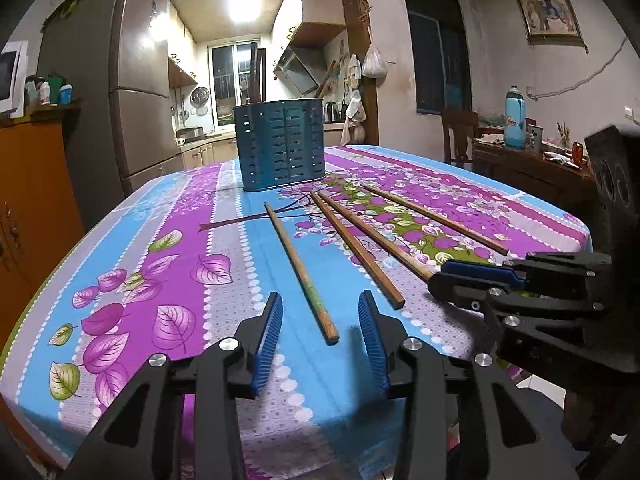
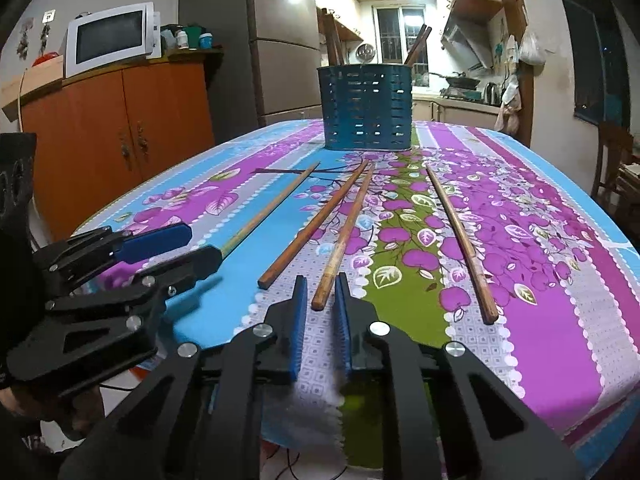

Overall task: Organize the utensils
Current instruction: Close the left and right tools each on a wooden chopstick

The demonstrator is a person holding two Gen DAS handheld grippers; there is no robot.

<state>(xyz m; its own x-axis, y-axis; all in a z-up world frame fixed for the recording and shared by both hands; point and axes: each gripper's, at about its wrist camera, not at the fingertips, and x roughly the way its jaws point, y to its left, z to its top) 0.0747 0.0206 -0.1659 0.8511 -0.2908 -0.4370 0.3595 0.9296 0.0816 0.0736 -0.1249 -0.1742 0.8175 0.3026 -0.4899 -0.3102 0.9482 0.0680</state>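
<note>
Left wrist view
Left tool (image 1: 320, 332): blue-padded fingers spread wide, released, straddling the near end of the leftmost brown wooden chopstick (image 1: 300, 270) without touching it.
Right tool (image 1: 442, 274): low at the right, its tip at the near end of the third wooden chopstick (image 1: 372, 232); grip cannot be judged from here.
Holder: teal perforated metal utensil holder (image 1: 280, 144), upright at the far side of the worktop.

Right wrist view
Right tool (image 2: 322, 300): fingers narrowed beside the same chopstick end (image 2: 346, 236) (small gaps remain), not clamped.
Worktop: floral purple-and-blue tablecloth (image 2: 560, 280) carrying four chopsticks, all lying flat.
</note>
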